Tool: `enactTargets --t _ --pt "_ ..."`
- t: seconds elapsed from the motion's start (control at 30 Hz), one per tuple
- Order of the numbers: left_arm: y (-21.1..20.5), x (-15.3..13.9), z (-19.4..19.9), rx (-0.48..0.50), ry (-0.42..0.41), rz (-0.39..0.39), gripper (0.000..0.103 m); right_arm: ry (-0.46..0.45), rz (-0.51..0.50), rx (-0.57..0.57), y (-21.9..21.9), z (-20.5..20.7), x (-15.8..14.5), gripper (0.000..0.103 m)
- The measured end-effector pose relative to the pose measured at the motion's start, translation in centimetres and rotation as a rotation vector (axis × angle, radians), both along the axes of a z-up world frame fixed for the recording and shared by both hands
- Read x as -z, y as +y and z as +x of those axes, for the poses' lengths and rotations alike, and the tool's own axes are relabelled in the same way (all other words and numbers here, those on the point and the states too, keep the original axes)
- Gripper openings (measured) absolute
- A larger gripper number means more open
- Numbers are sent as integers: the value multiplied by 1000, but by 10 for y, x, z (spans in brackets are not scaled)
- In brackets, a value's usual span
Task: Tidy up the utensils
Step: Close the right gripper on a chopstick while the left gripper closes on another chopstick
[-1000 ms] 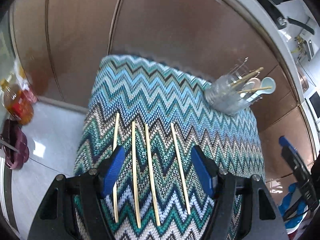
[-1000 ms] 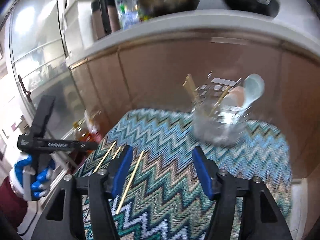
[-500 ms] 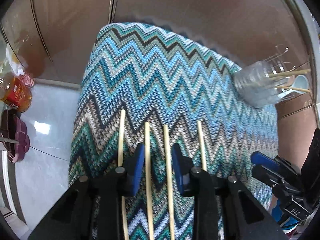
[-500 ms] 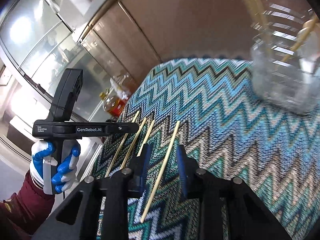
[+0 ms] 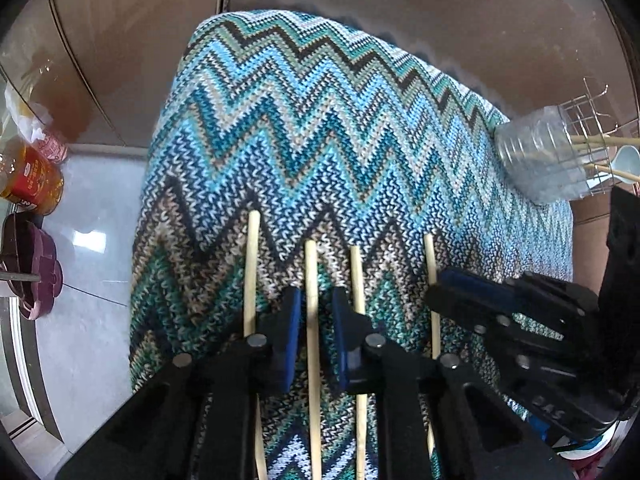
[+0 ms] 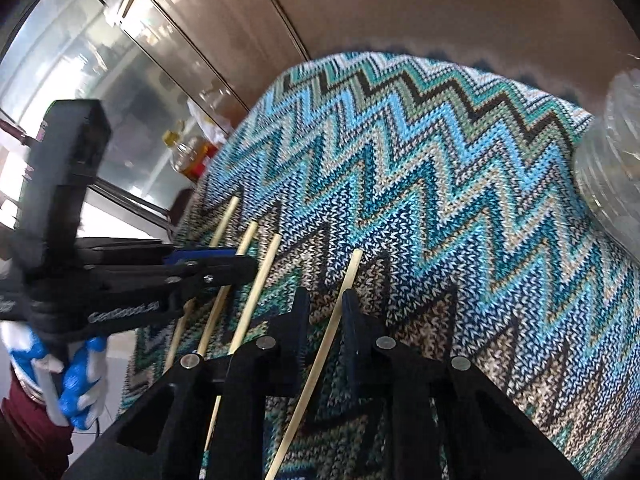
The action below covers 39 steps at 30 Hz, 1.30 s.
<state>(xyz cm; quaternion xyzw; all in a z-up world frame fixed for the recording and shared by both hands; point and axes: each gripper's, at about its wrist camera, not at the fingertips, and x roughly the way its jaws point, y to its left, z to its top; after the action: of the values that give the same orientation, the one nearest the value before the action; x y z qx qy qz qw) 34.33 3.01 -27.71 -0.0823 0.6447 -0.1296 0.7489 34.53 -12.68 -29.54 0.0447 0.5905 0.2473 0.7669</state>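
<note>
Several pale wooden chopsticks lie side by side on a blue zigzag knitted cloth (image 5: 320, 128). My left gripper (image 5: 314, 320) straddles the second chopstick from the left (image 5: 311, 280), its blue pads (image 5: 292, 320) a narrow gap apart on either side of it. My right gripper (image 6: 326, 320) straddles the rightmost chopstick (image 6: 348, 280) the same way; it also shows in the left wrist view (image 5: 429, 260). A clear plastic holder (image 5: 540, 160) with chopsticks and a pale spoon stands at the cloth's far right; its edge shows in the right wrist view (image 6: 608, 160).
Brown cabinet doors (image 5: 400, 8) stand behind the cloth. An oil bottle (image 5: 28, 180) and a dark purple stool (image 5: 32, 268) sit on the grey floor to the left. The right gripper's body (image 5: 540, 340) crosses close beside the left one.
Both grippers dropped down to the cloth and narrowed from wide open to a small gap, each around one chopstick. The right gripper came in close beside the left.
</note>
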Motion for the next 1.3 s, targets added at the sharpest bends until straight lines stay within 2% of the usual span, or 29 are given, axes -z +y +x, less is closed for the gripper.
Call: enactTargets --t 0.13,0.33,0.43,0.63,0.97,1.3 --pt "-5 1 -1 18 -11 23 12 14 -36 -2 9 3 12 10" --pt "-9 3 0 10 -1 29 7 12 -24 30 11 4 16 7" --pt "-6 2 -2 -3 13 15 5 3 4 49 -5 -6 7 6" --pt "-7 -20 -22 5 -44 15 5 -83 40 54 -29 -42 -33 5" --pt "-5 -101 -86 1 -263 25 5 -305 91 92 -58 -129 -115 5" --pt "-16 -204 -166 22 -570 -10 5 -515 106 127 -79 -219 -186 5"
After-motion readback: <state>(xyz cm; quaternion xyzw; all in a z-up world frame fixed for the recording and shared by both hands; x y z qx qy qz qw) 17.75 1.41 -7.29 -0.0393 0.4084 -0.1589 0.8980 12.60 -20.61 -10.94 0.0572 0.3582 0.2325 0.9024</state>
